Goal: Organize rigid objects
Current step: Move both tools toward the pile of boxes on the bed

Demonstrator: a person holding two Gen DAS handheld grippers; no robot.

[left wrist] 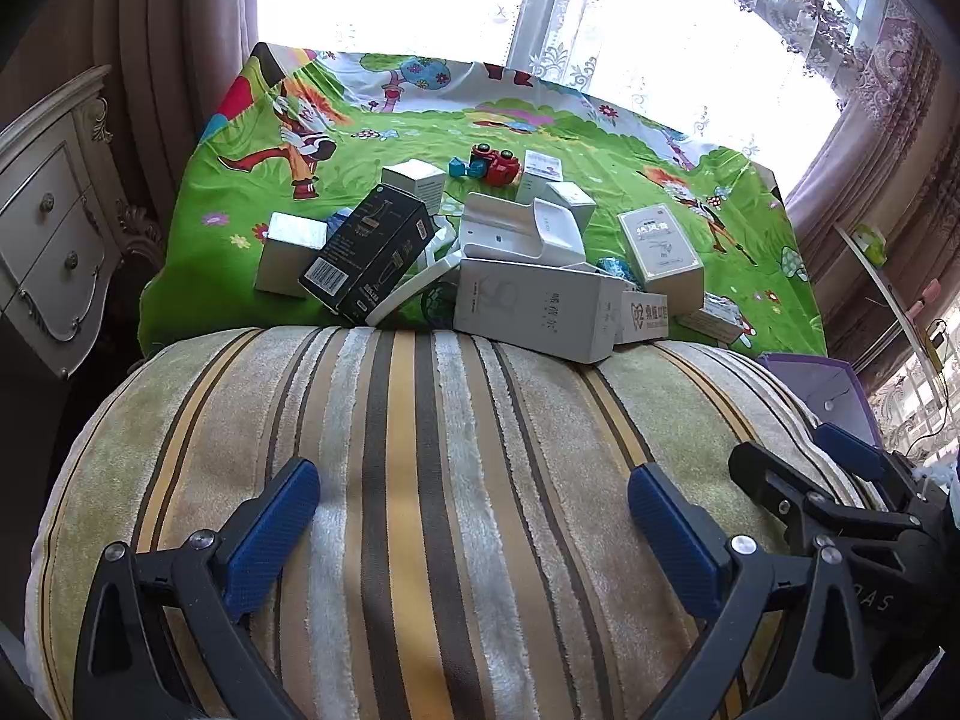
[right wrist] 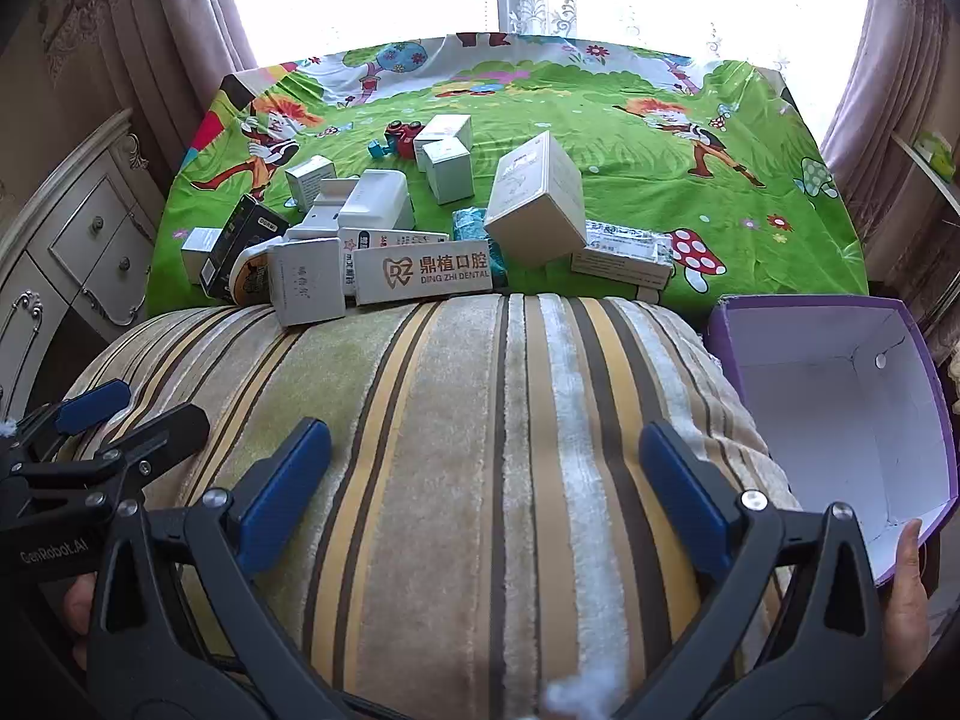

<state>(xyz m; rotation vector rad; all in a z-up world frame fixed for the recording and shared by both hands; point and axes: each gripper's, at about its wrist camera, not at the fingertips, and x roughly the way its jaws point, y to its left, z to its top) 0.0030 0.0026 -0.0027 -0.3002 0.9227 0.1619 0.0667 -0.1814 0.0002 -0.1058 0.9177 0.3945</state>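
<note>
Both the left gripper (left wrist: 474, 498) and right gripper (right wrist: 486, 456) gape wide, empty, over the striped cushion (right wrist: 480, 420). A near white box (right wrist: 423, 276) reads "DING ZHI DENTAL".

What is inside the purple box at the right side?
The purple box shows only bare white walls and floor, with a small round hole in one wall. Its nearest corner is hidden behind the hand-held gripper.

We're in a home bedroom: a bed under a cartoon-print green sheet (left wrist: 252, 180), an ornate cream bedside cabinet (left wrist: 54, 240) alongside, heavy mauve curtains (left wrist: 168, 60) and lace sheers (right wrist: 540, 6) framing the bright window behind.
</note>
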